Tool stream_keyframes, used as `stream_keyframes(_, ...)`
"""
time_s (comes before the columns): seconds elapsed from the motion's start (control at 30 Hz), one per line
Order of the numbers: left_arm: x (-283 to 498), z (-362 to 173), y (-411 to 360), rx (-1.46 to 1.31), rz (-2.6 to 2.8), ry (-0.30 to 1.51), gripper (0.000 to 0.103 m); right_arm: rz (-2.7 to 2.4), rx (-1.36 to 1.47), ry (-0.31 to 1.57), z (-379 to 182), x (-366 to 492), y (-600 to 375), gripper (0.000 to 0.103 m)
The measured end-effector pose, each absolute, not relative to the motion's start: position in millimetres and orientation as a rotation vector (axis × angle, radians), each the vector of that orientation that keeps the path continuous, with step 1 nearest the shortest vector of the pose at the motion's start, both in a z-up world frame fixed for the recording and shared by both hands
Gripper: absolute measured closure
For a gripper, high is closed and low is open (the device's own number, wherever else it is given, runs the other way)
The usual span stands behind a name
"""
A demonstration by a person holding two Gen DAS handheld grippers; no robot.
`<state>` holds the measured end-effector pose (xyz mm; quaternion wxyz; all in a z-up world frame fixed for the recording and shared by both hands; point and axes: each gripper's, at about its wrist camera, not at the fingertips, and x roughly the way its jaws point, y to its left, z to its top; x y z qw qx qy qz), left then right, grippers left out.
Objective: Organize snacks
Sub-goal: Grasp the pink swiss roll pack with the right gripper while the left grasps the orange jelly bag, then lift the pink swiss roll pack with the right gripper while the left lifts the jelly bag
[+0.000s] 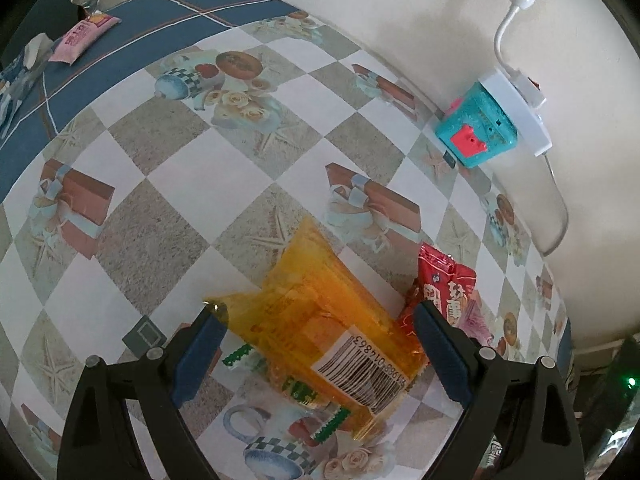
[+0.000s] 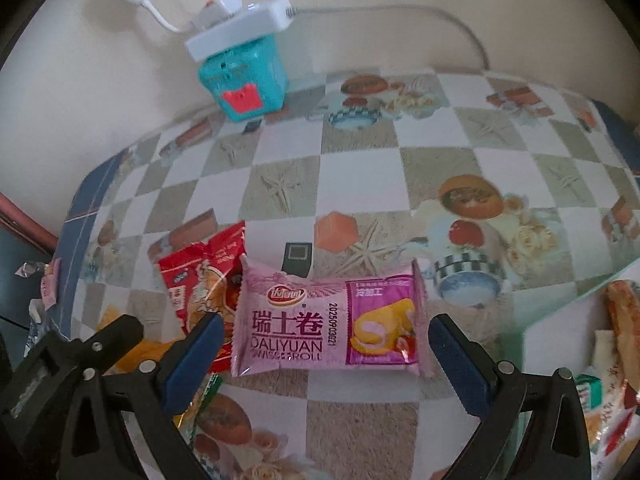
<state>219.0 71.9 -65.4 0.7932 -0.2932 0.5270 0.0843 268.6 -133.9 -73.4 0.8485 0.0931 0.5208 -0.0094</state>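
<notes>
An orange see-through snack packet (image 1: 320, 320) with a barcode lies on the checked tablecloth (image 1: 168, 184). My left gripper (image 1: 318, 310) stands open over it, one blue pad on each side. A red packet (image 1: 448, 284) lies just outside the right pad. In the right wrist view a pink Swiss roll packet (image 2: 328, 320) lies flat between the wide-open fingers of my right gripper (image 2: 327, 320), with a gap at both ends. The red packet (image 2: 204, 280) sits to its left, partly under it.
A teal box (image 1: 476, 128) with a red crown stands under a white power strip (image 1: 516, 108) by the wall. Another pink packet (image 1: 84, 36) lies on the cloth's blue border. More snack wrappers (image 2: 620, 320) lie at the right edge. A green-and-white wrapper (image 1: 320, 400) lies under the orange packet.
</notes>
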Motion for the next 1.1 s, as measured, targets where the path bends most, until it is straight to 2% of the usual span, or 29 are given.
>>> stream_keyframes(0.13, 219.0, -66.4, 69.9, -0.632, 0.175, 1.138, 0.010, -0.014, 0.181, 1.104, -79.3, 273.7, -132.1, 0.001)
stream_keyframes(0.2, 218.9, -66.5, 70.6, -0.641, 0.179, 1.140, 0.022, -0.015, 0.170, 1.104, -79.7, 274.1, -131.1, 0.007)
stream_keyframes(0.27, 218.6, -66.3, 71.8, -0.660, 0.167, 1.140, 0.027, -0.011, 0.163, 1.097, -78.8, 273.0, -129.7, 0.011)
stream_keyframes(0.5, 213.5, -59.2, 74.0, -0.674, 0.154, 1.142, 0.037, -0.010, 0.160, 1.088, -76.1, 264.5, -128.8, 0.018)
stream_keyframes(1.1, 165.0, -26.8, 81.9, -0.693, 0.157, 1.149, 0.041, 0.006, 0.271, 1.012, -31.6, 179.9, -135.7, 0.019)
